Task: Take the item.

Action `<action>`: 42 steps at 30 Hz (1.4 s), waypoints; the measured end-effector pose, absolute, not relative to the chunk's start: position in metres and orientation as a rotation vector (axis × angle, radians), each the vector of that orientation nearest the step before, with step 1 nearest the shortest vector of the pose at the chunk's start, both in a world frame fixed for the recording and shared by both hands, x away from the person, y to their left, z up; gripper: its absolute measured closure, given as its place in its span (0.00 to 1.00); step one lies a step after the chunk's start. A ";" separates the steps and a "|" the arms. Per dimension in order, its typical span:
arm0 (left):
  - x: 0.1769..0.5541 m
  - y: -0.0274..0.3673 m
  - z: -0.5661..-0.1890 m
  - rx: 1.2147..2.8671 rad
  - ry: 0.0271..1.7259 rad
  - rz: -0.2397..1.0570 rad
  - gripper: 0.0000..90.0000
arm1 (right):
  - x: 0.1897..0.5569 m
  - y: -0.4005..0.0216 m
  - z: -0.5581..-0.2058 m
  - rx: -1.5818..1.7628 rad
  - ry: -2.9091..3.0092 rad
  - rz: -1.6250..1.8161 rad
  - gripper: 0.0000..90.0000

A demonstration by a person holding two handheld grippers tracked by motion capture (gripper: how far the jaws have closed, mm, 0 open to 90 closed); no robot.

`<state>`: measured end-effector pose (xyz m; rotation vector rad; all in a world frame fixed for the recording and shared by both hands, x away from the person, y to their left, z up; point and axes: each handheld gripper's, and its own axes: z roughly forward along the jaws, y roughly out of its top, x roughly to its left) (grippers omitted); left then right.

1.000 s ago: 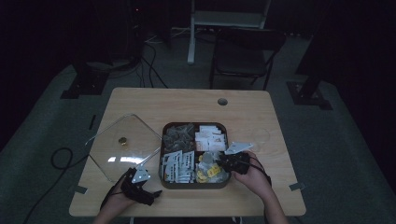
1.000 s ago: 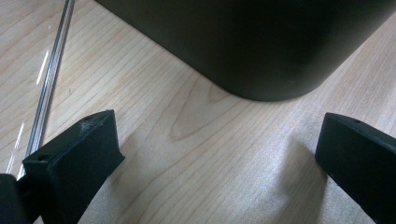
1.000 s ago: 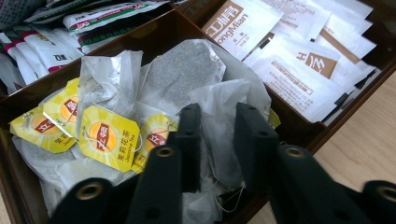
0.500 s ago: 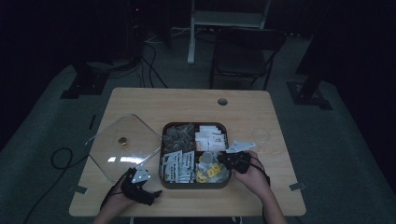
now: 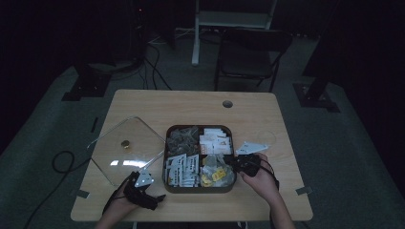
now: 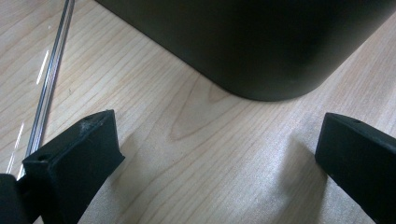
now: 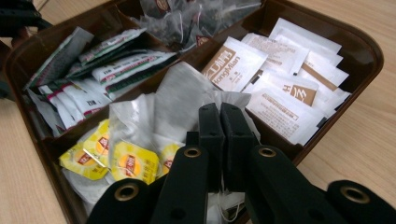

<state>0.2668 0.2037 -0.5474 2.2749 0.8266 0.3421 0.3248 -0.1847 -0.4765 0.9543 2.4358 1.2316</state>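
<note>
Brown tray (image 5: 199,188): my right tool (image 7: 219,123) pinched closed among its near-right tea bags (image 7: 154,116), grip unclear; left tool (image 6: 212,149) wide open, empty, beside tray. Next, lift.

Brown-white sachet (image 7: 232,63) in tray reads approx. "HongMian" (blurry); other packet txt illegible.

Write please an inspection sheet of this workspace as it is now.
Surface: wooden table, round hole at far side.
Job's things: brown tray with four compartments of sachets and tea bags; clear lid lies left of it.
Clutter: nothing seen.
Grippers: left gripper open over bare wood by the tray corner; right gripper shut over the tea bags.
Cables: black cables on the floor, left.
Surroundings: dark room, chair behind.
</note>
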 end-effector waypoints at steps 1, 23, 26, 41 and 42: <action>0.267 0.204 -0.547 2.275 0.827 0.342 0.01 | 0.324 -0.185 -0.475 0.953 2.428 1.235 0.98; 0.267 0.204 -0.547 2.276 0.824 0.345 0.01 | 0.323 -0.185 -0.462 0.943 2.437 1.367 0.82; 0.267 0.204 -0.547 2.276 0.825 0.345 0.01 | 0.325 -0.185 -0.465 0.959 2.431 1.375 0.77; 0.267 0.204 -0.547 2.275 0.827 0.342 0.01 | 0.331 -0.175 -0.489 0.991 2.514 1.237 0.72; 0.267 0.204 -0.547 2.275 0.827 0.342 0.01 | 0.332 -0.175 -0.490 0.990 2.521 1.221 0.72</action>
